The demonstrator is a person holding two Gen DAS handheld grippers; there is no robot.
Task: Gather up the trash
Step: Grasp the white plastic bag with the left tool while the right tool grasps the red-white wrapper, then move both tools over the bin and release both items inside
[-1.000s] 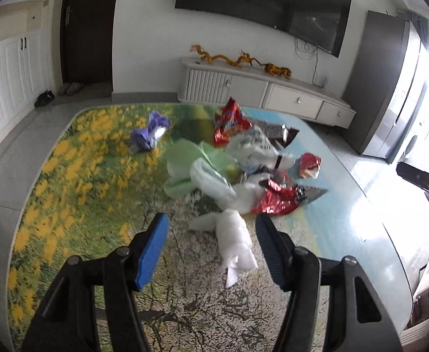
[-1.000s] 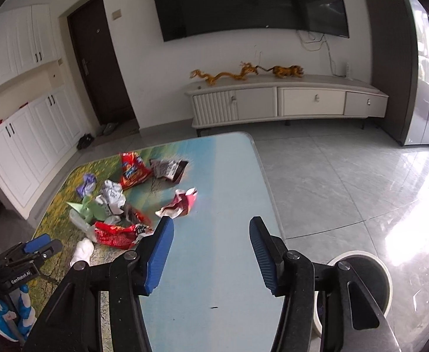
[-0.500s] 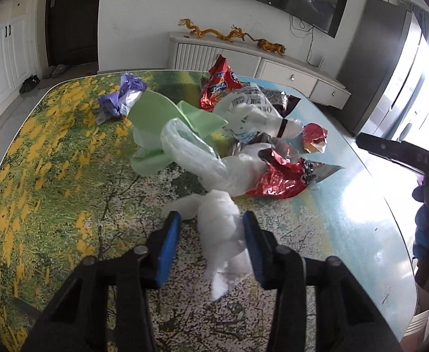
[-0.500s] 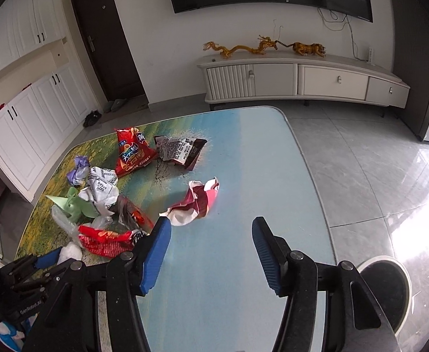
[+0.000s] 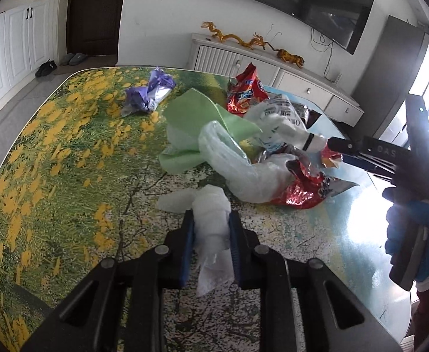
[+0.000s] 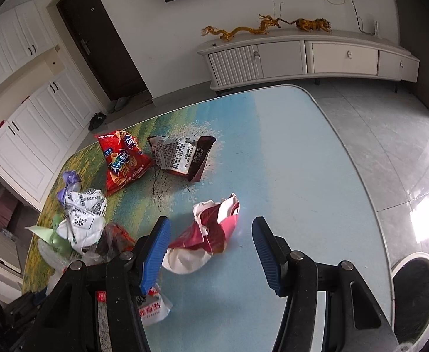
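1. Mostly, wrappers are still littering the table [image 6: 288, 146] at left centre of the right view.
2. Left gripper [image 5: 210, 220], jaws just closing narrow, is pinching the white plastic wad [image 5: 211, 223], low centre.
3. Right gripper [image 6: 210, 234] is hovering half-open around the red-white wrapper [image 6: 211, 228].

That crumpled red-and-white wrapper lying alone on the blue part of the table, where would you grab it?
Take the crumpled red-and-white wrapper across its raised, bunched red middle, coming down from above and the near side. The open right hand-held gripper already straddles it, and the flat white tail offers little to pinch.
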